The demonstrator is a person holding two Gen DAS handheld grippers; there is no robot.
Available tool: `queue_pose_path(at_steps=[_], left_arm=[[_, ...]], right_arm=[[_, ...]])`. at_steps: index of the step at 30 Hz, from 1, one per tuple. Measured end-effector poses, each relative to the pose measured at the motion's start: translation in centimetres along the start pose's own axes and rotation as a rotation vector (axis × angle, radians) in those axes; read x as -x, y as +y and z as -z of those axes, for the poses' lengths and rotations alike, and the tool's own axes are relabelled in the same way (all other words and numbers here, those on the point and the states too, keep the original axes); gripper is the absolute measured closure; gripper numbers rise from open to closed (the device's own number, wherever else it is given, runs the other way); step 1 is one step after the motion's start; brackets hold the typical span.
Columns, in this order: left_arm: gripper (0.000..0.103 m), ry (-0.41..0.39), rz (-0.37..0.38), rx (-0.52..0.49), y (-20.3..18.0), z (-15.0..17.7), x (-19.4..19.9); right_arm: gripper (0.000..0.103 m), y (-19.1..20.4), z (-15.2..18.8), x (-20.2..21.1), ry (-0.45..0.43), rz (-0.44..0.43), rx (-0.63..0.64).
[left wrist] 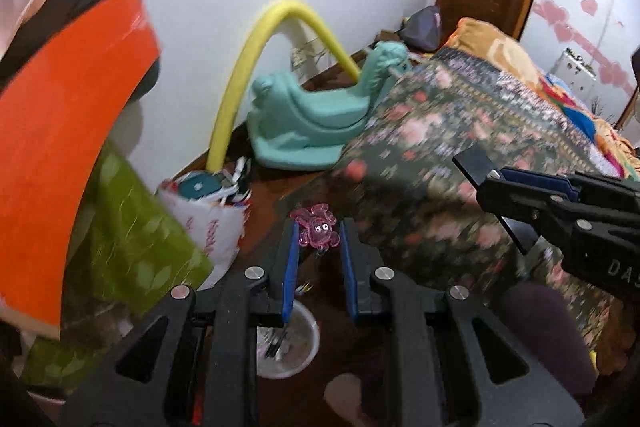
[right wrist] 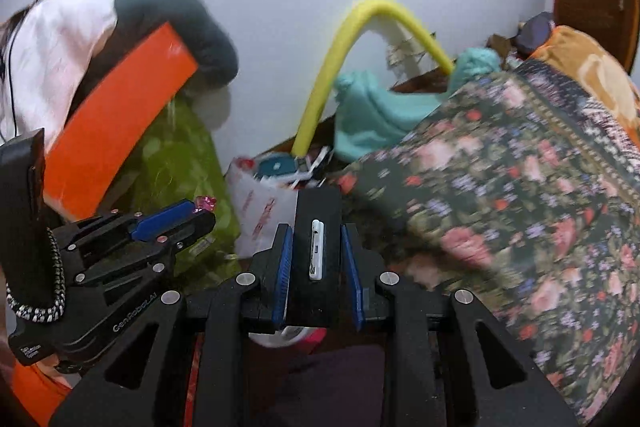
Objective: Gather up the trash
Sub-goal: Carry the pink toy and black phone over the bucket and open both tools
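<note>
My left gripper (left wrist: 319,239) is shut on a small pink translucent octopus toy (left wrist: 316,225), held in the air above the floor. It also shows in the right wrist view (right wrist: 196,213), with the pink toy (right wrist: 206,203) at its tip. My right gripper (right wrist: 316,251) is shut on a flat black box (right wrist: 318,227) with a white strip on its edge. It shows at the right of the left wrist view (left wrist: 496,195), holding the black box (left wrist: 474,163) over the bed.
A white plastic bag (left wrist: 212,223) full of trash stands on the floor by the wall. A white bowl (left wrist: 288,339) lies below my left gripper. A flowered bedspread (right wrist: 500,187) fills the right. A teal plastic rocker (left wrist: 308,123), a yellow foam tube (left wrist: 256,47) and orange and green items (left wrist: 60,131) stand at the left.
</note>
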State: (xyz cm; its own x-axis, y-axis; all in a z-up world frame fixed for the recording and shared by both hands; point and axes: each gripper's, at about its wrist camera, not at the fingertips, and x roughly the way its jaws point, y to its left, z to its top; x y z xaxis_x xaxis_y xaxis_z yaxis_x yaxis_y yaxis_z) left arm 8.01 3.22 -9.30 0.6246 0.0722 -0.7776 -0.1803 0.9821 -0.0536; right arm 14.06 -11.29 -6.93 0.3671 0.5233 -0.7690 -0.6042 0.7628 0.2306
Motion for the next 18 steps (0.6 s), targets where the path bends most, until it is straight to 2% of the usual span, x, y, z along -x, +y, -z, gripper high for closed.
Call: queue_pose_path(at_steps=[7, 18], left_arm=[[0.084, 0.129, -0.023, 0.051, 3.5, 5.1, -3.0], [0.084, 0.324, -0.013, 0.189, 7.0, 11.2, -9.8]], right_arm=[[0.08, 2.9, 2.3, -6.0, 0.163, -0.04, 0.045], [0.08, 5.6, 5.5, -15.9, 0.422, -0.085, 0.055]])
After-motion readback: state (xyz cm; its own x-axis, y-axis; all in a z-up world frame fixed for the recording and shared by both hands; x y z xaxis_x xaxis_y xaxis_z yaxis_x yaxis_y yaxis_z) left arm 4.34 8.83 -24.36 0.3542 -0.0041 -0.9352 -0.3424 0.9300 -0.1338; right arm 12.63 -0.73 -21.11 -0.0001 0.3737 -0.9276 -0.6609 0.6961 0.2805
